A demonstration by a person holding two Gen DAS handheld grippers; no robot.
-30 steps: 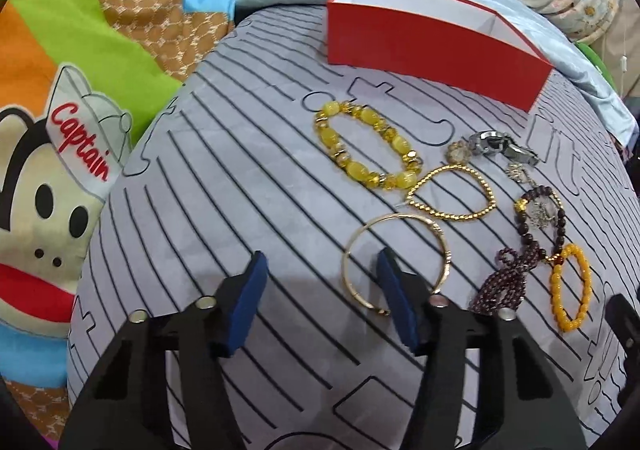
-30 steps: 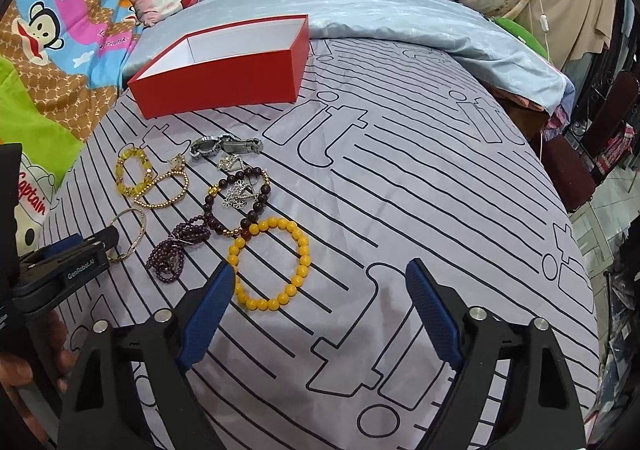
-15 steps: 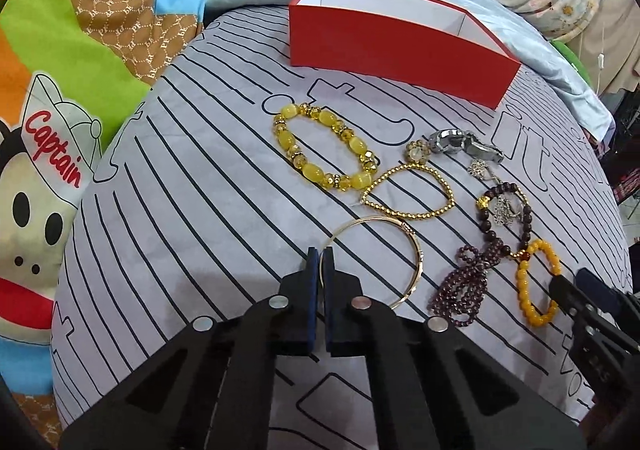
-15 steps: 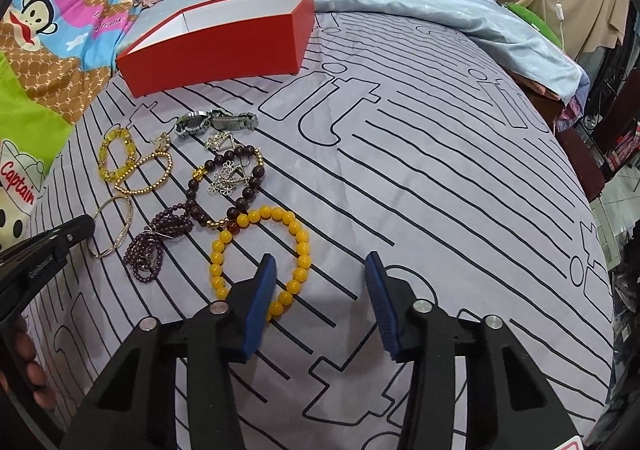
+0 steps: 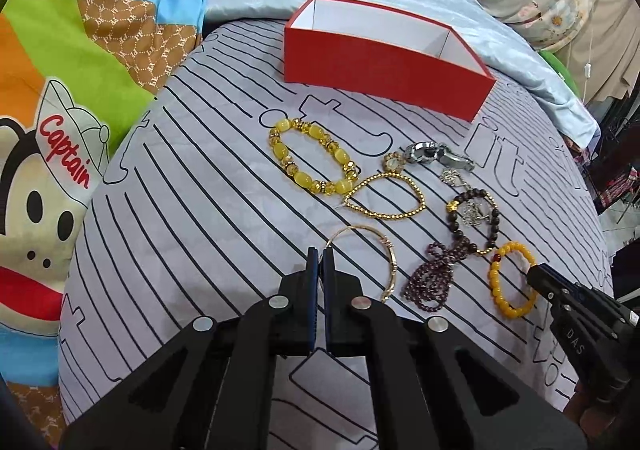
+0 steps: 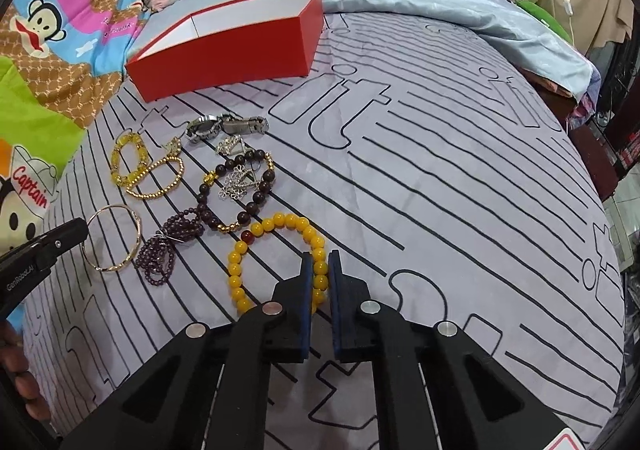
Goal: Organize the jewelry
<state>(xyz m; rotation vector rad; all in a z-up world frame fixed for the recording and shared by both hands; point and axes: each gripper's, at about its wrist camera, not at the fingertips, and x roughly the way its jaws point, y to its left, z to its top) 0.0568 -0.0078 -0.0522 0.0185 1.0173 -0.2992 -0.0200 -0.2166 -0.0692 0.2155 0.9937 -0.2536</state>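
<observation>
Bangle (image 5: 362,262): thin gold hoop; bracelet (image 6: 280,262): round amber beads.

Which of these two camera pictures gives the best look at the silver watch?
The right wrist view: the silver watch lies open to sight there, with its round face and link band clear, just in front of the red box. In the left wrist view the silver watch is also unobstructed but more foreshortened, its face hard to make out.

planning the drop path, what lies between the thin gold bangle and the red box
In the left wrist view, the gold bead bracelet and the chunky yellow bracelet lie between the thin gold bangle and the red box, then bare striped sheet.
</observation>
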